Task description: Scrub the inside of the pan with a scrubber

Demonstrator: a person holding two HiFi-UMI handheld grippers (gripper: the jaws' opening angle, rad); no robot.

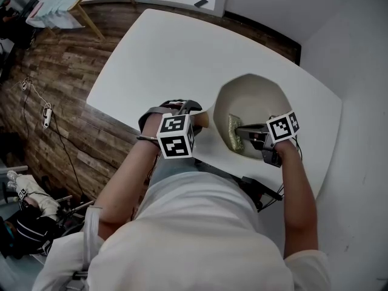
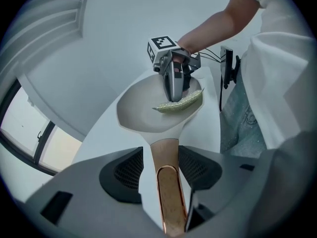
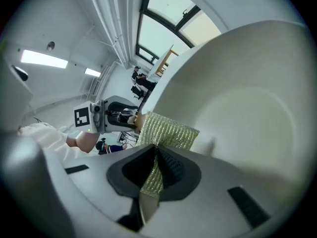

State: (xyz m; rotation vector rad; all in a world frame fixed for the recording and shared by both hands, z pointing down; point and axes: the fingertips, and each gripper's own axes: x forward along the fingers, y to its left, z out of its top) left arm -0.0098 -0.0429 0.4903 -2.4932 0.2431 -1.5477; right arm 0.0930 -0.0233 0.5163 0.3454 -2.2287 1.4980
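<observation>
Gripping the pan (image 1: 251,83) by its copper-toned handle (image 1: 202,119) with the left gripper (image 1: 195,114), close to the near edge of the white table (image 1: 182,47) and toward its right corner. Pointing that handle leftward along the near edge, away from the cream bowl. Seen from the left gripper's (image 2: 163,168) own camera as a wide clamp on the handle (image 2: 168,187), which runs straight out between the ribbed pads (image 2: 124,175) to the pan (image 2: 138,115) ahead. Hard to tell whether the pan's base lies flat on the table (image 2: 208,133).

Pinching a green-gold mesh scrubber (image 1: 235,133) in the right gripper (image 1: 242,129), shut tight on one end of it. Reaching over the pan's rim from the side nearest the right corner, with the scrubber low inside the bowl, by the wall closest to the person. Shown edge-on in the left gripper view as a thin green strip (image 2: 179,103) under the right gripper (image 2: 176,95). Fanning out past the closed right gripper (image 3: 156,167) in its own view, the free end of the scrubber (image 3: 166,130) just beside the pan's pale inner wall (image 3: 247,83); contact not clear from here.

Beyond the table's left corner, dark wooden floor (image 1: 60,102) with loose cables (image 1: 45,111).
</observation>
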